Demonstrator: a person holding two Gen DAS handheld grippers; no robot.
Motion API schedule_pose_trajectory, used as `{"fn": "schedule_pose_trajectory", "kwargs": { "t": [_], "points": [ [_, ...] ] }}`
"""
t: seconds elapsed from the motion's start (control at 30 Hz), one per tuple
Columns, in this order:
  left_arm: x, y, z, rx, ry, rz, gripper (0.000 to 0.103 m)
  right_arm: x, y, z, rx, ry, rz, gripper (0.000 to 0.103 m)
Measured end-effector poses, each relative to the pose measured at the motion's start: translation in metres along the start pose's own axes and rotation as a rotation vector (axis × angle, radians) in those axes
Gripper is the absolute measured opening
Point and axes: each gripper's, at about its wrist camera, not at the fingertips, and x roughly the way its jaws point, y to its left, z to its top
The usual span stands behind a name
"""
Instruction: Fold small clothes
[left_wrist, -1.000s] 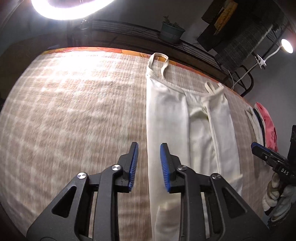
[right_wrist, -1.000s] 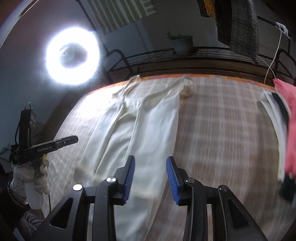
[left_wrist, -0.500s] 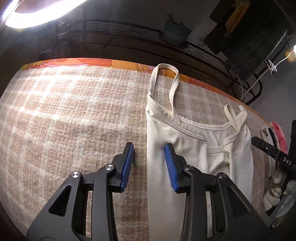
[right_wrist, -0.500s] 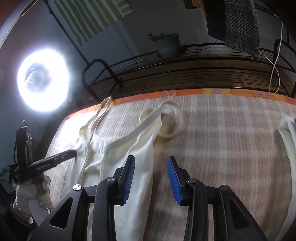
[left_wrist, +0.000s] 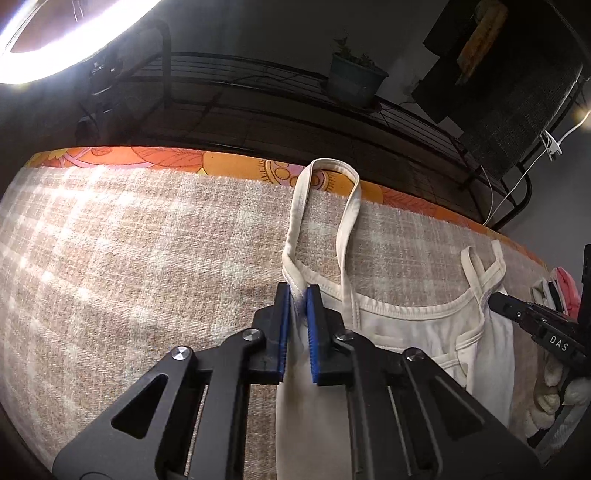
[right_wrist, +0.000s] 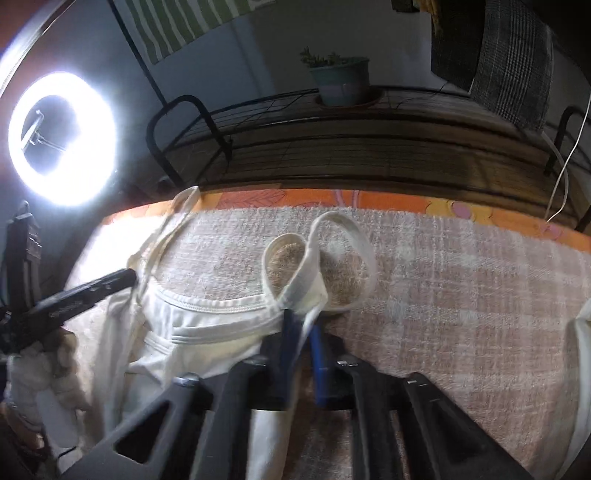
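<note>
A cream strappy top (left_wrist: 413, 328) lies flat on a checked blanket (left_wrist: 147, 258), straps toward the far edge. My left gripper (left_wrist: 298, 291) is shut on the top's left shoulder corner, where the looped strap (left_wrist: 325, 206) starts. My right gripper (right_wrist: 301, 321) is shut on the top's (right_wrist: 207, 332) right shoulder corner, below the curled strap (right_wrist: 321, 251). The right gripper also shows at the right edge of the left wrist view (left_wrist: 498, 301), and the left gripper shows at the left in the right wrist view (right_wrist: 125, 277).
An orange patterned sheet (left_wrist: 184, 162) edges the blanket at the far side. Behind it stands a black wire rack (right_wrist: 332, 140) with a potted plant (right_wrist: 340, 81). A ring light (right_wrist: 62, 136) glares at the left. Other clothes (left_wrist: 561, 291) lie at the far right.
Both grippers moved forward along the top to its shoulder corners and closed on the fabric; they were open before.
</note>
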Motion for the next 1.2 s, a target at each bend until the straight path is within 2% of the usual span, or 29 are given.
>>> {"fn": "schedule_pose_trajectory", "kwargs": {
  "t": [0.1,0.3,0.63,0.97,1.2],
  "points": [
    [-0.002,0.003,0.001,-0.043,0.000,-0.039,0.004,-0.006,0.003,0.000,-0.010,-0.022,0.010,0.000],
    [-0.033,0.002,-0.003,-0.037,-0.030,-0.089,0.003,-0.026,0.010,0.000,-0.014,-0.074,0.023,0.000],
    [-0.102,-0.010,-0.024,0.001,-0.095,-0.110,0.003,-0.083,0.029,-0.012,-0.058,-0.142,0.042,0.000],
    [-0.171,-0.010,-0.087,0.044,-0.126,-0.098,0.003,-0.143,0.057,-0.057,-0.135,-0.179,0.038,0.000],
    [-0.194,-0.002,-0.151,0.015,-0.101,-0.093,0.003,-0.169,0.076,-0.116,-0.176,-0.173,0.024,0.000]
  ]
}}
